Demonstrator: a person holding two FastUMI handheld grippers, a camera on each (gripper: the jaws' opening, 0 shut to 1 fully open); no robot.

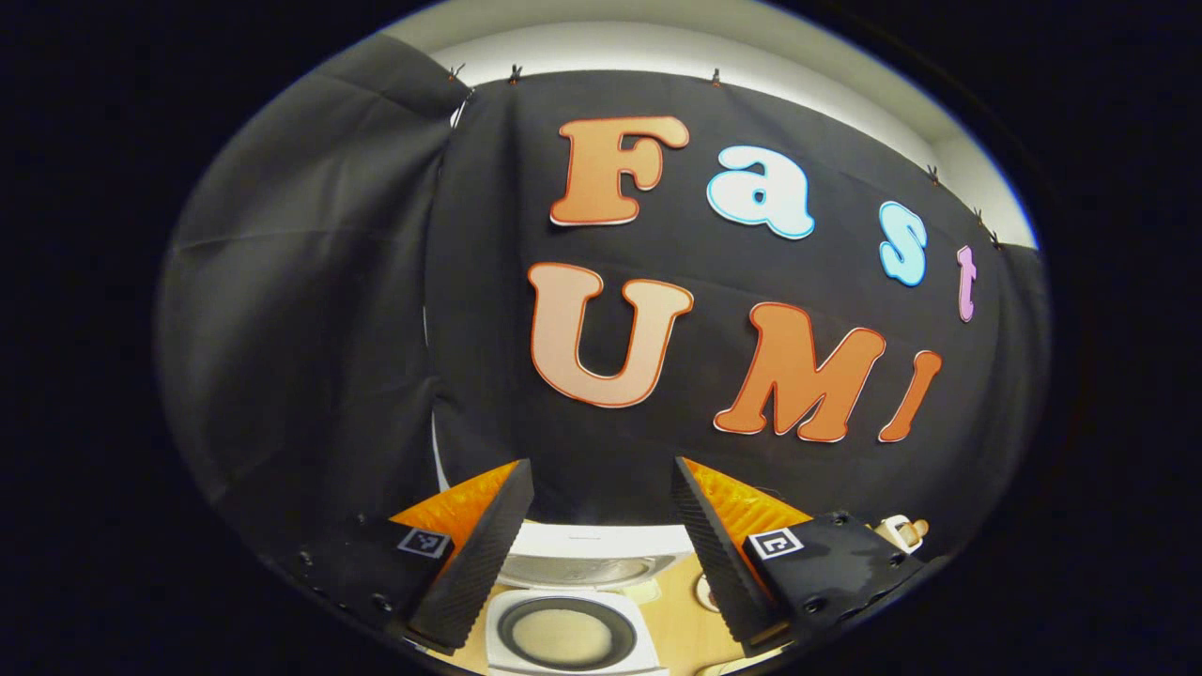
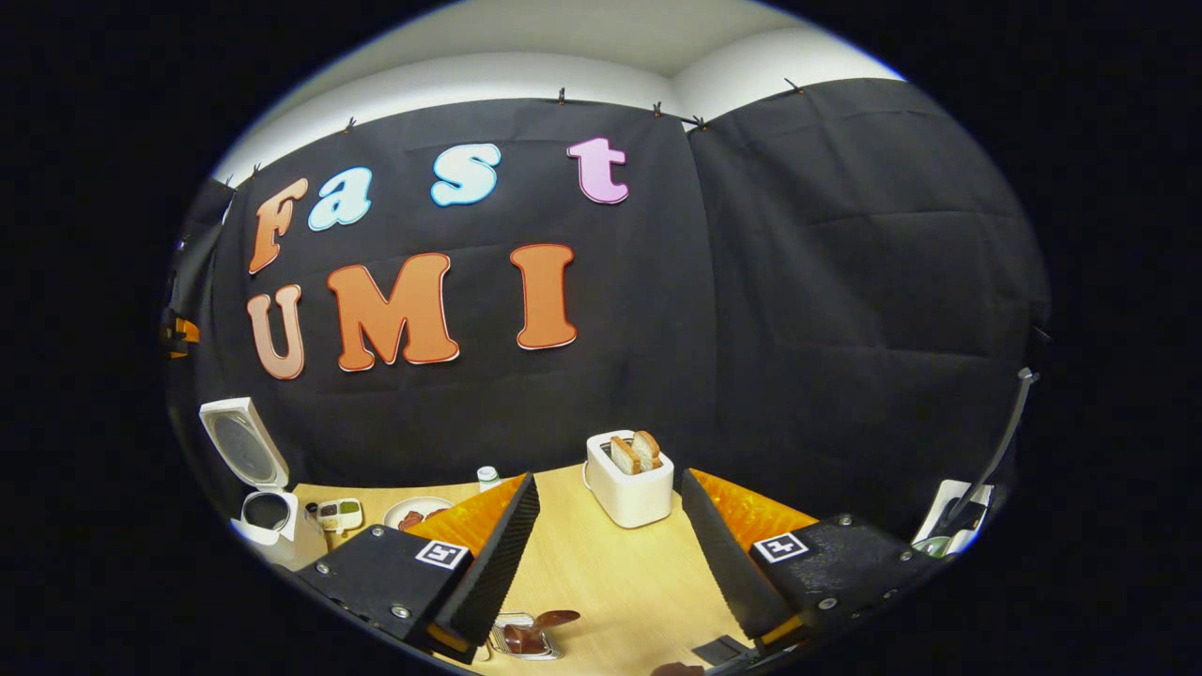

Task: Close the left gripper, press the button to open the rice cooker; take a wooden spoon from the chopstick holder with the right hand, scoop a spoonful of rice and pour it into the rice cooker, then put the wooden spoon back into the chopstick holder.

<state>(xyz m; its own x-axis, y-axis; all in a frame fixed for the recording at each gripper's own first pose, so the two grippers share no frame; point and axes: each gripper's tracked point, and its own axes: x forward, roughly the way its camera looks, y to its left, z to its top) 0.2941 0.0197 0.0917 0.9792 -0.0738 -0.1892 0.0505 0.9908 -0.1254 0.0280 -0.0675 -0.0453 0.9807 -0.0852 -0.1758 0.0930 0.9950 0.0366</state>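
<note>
- Left gripper (image 1: 601, 535): jaws spread wide, nothing between them, held above the rice cooker (image 1: 568, 634).
- Rice cooker in the left gripper view: lid (image 1: 587, 559) up at the back, round inner pot showing, pale inside; contents not clear.
- Right gripper (image 2: 608, 549): jaws wide apart, empty, over the table (image 2: 610, 582).
- Same rice cooker (image 2: 270, 521) in the right gripper view: at the table's far left edge, lid (image 2: 242, 441) standing open, tilted back toward the wall.
- Just right of the cooker along the back edge: small tray with compartments (image 2: 338, 512), then a plate (image 2: 413, 512) with dark food, then a small white bottle (image 2: 486, 477).
- White toaster (image 2: 631, 488) with two bread slices (image 2: 635, 452) standing up in it, near the back edge, between the right gripper's fingers farther off.
- Near edge, below the right gripper: small clear dish (image 2: 521, 638) with something dark brown in it, spoon-like; cannot tell what.
- Small white holder with a brownish tip (image 1: 903, 531) in the left gripper view, beside the right finger; too small to be sure.
- Table: light wood. Black cloth wall behind, white wall strip above.
</note>
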